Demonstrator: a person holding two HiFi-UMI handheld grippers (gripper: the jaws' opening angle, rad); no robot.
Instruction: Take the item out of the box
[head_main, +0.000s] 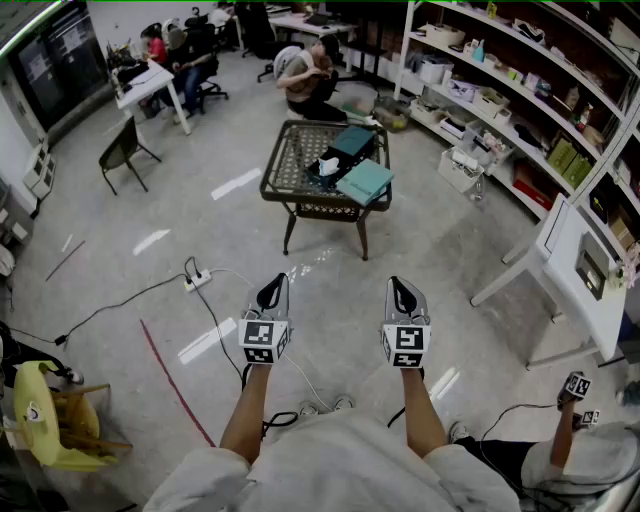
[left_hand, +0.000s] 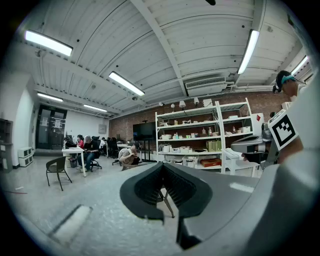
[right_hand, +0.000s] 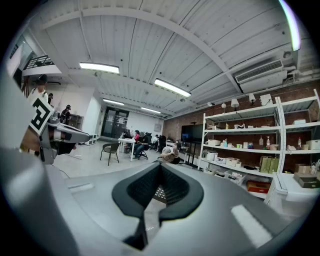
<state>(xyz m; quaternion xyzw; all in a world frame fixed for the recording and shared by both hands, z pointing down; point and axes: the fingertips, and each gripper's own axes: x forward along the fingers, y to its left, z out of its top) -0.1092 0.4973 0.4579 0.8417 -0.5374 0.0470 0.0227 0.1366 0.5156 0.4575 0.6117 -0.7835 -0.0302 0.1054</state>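
Your left claw (head_main: 271, 291) and right claw (head_main: 403, 294) are both closed and empty, held side by side; the box (head_main: 352, 141) sits well ahead on the table (head_main: 290, 160), its contents too small to make out

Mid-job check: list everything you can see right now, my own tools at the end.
wicker table: one, dark brown, mid-floor ahead
dark teal box: one, table's far right
flat teal piece: one, lighter teal, table's near right
white item: one, mid-table; too small to identify
power strip: one, white, floor left of table
black chair: one, far left
yellow chair: one, lower left
shelving: one run, white, right wall
white table: one, right side
people: at least three, far end, seated or crouched
another person's arm: one, lower right corner
left tool: one, black jaws shut, empty
right tool: one, black jaws shut, empty
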